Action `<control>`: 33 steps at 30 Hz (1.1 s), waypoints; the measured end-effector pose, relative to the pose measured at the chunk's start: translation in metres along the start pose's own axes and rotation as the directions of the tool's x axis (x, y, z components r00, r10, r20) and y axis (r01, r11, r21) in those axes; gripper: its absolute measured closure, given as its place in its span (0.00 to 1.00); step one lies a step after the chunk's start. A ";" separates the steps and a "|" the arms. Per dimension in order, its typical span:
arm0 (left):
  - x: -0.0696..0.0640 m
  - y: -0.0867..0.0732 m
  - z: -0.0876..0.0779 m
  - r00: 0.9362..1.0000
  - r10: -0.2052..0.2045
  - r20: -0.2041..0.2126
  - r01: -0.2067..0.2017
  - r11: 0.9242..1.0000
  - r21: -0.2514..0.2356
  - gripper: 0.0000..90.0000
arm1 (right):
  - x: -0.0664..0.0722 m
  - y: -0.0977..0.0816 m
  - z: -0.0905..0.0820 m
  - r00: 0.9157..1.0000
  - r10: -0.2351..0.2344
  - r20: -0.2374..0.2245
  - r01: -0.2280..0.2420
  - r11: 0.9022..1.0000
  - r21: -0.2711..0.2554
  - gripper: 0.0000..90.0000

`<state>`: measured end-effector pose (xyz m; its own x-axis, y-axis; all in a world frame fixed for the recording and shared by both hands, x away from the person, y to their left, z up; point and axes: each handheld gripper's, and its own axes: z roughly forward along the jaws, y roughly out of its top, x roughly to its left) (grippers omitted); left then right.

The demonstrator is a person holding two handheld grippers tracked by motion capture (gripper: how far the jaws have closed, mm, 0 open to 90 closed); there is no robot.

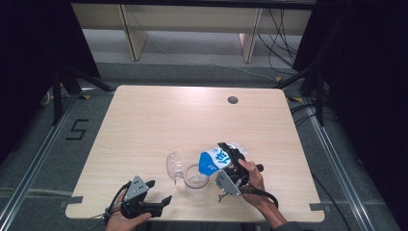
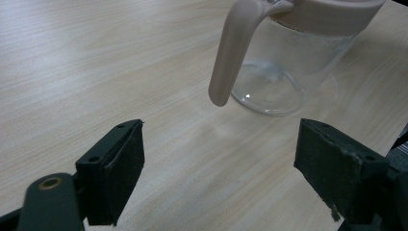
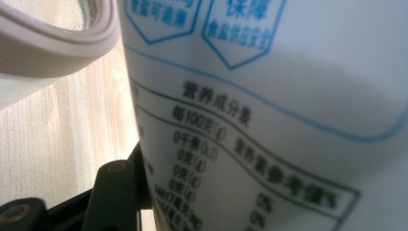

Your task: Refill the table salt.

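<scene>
Pouring step, bag over jug. My right gripper (image 1: 230,166) has its fingers clamped on the blue-and-white bag (image 1: 215,160), gripping it across the body; in the right gripper view the printed panel of the bag (image 3: 269,115) sits directly against one black finger (image 3: 115,192), so I judge the grip firm enough to carry the weight. I hold the bag tilted, blue end lowered toward the clear jug (image 1: 196,177), so that whatever comes out should drop inside the rim and not on the tabletop (image 1: 159,120). The jug stands upright near the front edge of the tabletop, just left of my right hand (image 1: 252,177), its hinged lid (image 1: 172,165) swung up and back on the left side to leave the mouth free. In the right gripper view the pale rim (image 3: 57,43) lies just beside the bag, which suggests the alignment is close. My left gripper (image 1: 144,198) rests low at the front left, well apart from the jug, fingers spread wide with nothing between them; the left gripper view looks past both pads (image 2: 115,168) at the jug's beige handle (image 2: 235,53), so it is placed to steady the jug if needed. Whether anything is flowing I cannot tell; the jug bottom looks nearly bare.
</scene>
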<state>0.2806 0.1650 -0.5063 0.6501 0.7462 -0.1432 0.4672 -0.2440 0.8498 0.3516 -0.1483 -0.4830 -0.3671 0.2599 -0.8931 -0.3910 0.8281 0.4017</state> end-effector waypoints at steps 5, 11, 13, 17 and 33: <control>0.000 0.000 0.000 1.000 0.000 0.000 0.000 1.000 0.000 0.19 | 0.002 0.002 0.000 0.999 -0.039 -0.001 0.039 0.999 0.000 0.49; 0.000 0.000 0.000 1.000 0.001 0.000 -0.001 1.000 0.001 0.19 | 0.003 0.002 0.000 0.998 -0.062 0.013 0.062 0.998 -0.009 0.49; 0.000 0.000 0.000 1.000 0.002 0.001 -0.002 1.000 0.002 0.19 | 0.005 0.002 0.001 0.999 -0.050 0.013 0.050 0.999 -0.004 0.49; 0.000 0.000 0.000 1.000 0.001 0.000 -0.001 1.000 0.002 0.19 | 0.004 0.002 0.001 0.998 -0.061 0.013 0.062 0.998 -0.007 0.49; 0.000 0.000 0.000 1.000 0.005 -0.004 -0.005 1.000 0.009 0.19 | 0.006 0.003 0.001 0.993 -0.117 0.013 0.117 0.993 -0.013 0.50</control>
<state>0.2807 0.1653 -0.5065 0.6502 0.7472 -0.1374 0.4696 -0.2530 0.8459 0.3491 -0.1439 -0.4871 -0.3078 0.1678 -0.9365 -0.4420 0.8464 0.2969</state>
